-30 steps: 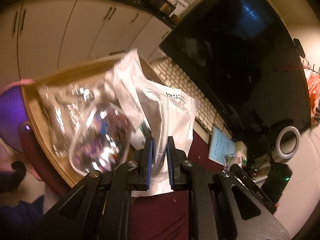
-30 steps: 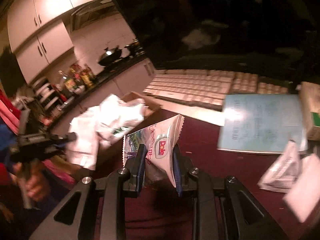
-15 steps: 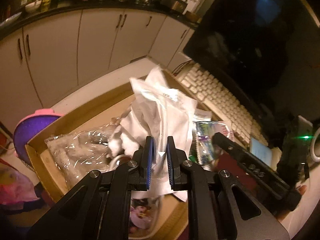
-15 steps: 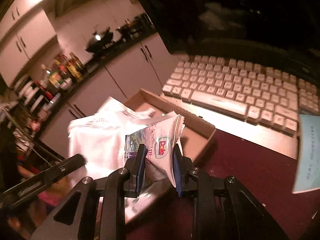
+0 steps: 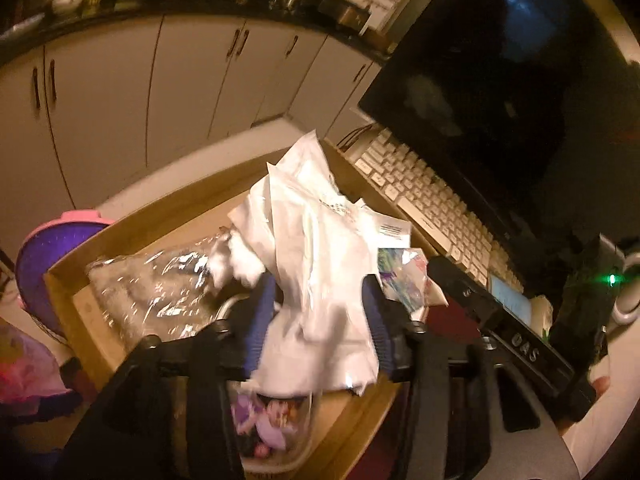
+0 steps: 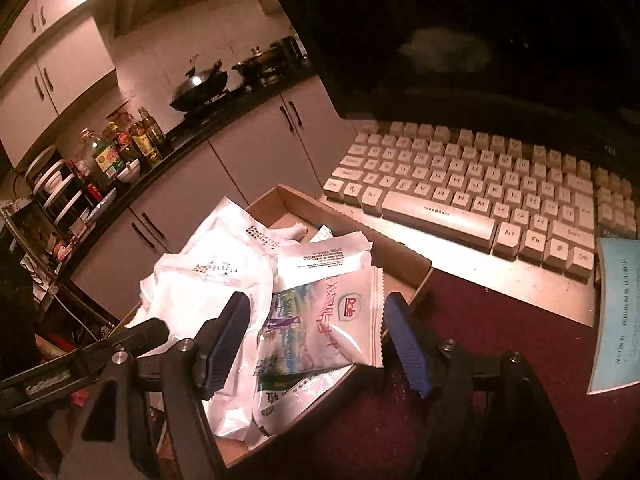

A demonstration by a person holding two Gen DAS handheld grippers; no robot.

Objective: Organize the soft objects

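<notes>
Only right wrist view shows Dole pouch (image 6: 340, 320) print, inside cardboard box (image 6: 404, 268) beside keyboard (image 6: 480, 188). Right gripper (image 6: 316, 344) and left gripper (image 5: 320, 320) just opened, released; white bag (image 5: 320, 248) loose between left jaws.

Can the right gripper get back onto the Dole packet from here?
Probably yes: the right gripper is open with the Dole packet lying between its pads atop the cardboard box, nothing covering it.

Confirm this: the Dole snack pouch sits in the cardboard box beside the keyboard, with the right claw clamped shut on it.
Not clamped. The right wrist view shows the right claw open, pads clear of the Dole snack pouch, which lies in the cardboard box beside the keyboard.
</notes>
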